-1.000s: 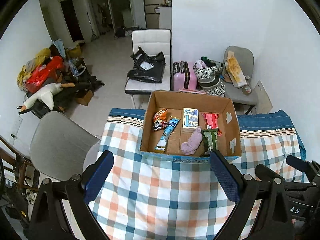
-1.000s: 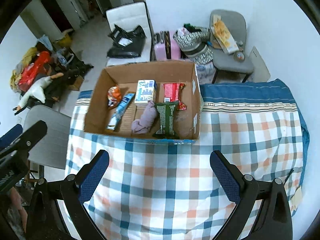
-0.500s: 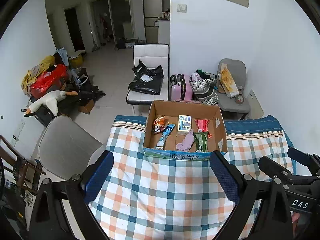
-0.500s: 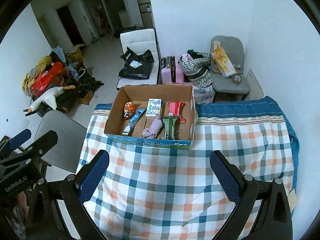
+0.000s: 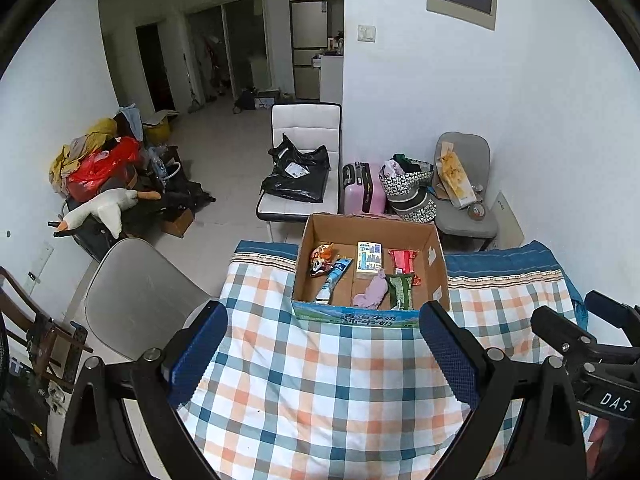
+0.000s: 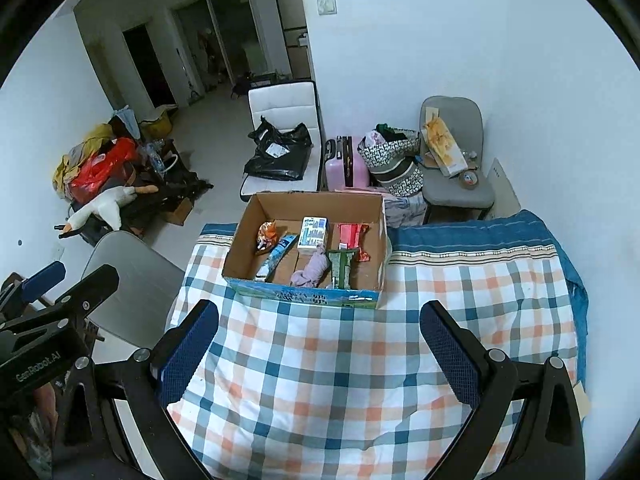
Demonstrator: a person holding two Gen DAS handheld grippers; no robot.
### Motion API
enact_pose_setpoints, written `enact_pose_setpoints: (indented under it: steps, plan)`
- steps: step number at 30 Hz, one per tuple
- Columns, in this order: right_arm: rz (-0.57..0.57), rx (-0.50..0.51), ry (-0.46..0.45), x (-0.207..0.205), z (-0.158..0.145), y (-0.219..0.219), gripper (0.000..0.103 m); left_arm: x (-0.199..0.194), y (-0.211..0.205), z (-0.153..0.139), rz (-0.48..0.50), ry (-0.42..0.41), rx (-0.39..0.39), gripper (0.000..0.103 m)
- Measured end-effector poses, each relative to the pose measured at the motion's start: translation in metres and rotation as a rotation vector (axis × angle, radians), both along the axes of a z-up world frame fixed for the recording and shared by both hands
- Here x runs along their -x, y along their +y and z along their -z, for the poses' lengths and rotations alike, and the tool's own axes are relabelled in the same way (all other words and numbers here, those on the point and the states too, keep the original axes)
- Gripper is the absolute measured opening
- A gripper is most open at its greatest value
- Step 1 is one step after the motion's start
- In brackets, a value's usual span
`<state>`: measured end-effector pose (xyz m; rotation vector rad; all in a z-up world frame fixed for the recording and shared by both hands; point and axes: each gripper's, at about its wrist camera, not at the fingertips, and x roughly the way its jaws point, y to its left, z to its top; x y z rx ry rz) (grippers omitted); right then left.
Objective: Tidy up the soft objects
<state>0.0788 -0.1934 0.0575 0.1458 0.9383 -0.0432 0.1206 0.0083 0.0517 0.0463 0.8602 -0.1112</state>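
Observation:
An open cardboard box stands at the far edge of a table with a checked cloth. In it lie a lilac soft cloth, a green packet, a red packet, a white-blue carton, a blue tube and an orange snack bag. My left gripper and right gripper are both open and empty, held high above the near part of the cloth, well back from the box.
A grey chair stands at the table's left. Behind the table are a white chair with a black bag, a pink suitcase, patterned bags and a grey chair. A clutter pile with a plush goose lies at the left wall.
Both grippers have pulled back and up from the box, so it looks smaller and farther. Both stay open and empty. The things in the box have not moved.

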Motion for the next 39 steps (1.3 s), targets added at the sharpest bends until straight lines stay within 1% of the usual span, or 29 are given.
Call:
enact_pose_setpoints:
  steps: [11, 39]
  plan:
    - [0.003, 0.015, -0.019, 0.003, -0.011, -0.001, 0.102, 0.001, 0.000, -0.001, 0.000, 0.003, 0.002, 0.098]
    - [0.024, 0.027, -0.021, -0.002, -0.019, -0.006, 0.102, 0.006, 0.001, -0.003, 0.002, 0.000, -0.001, 0.098]
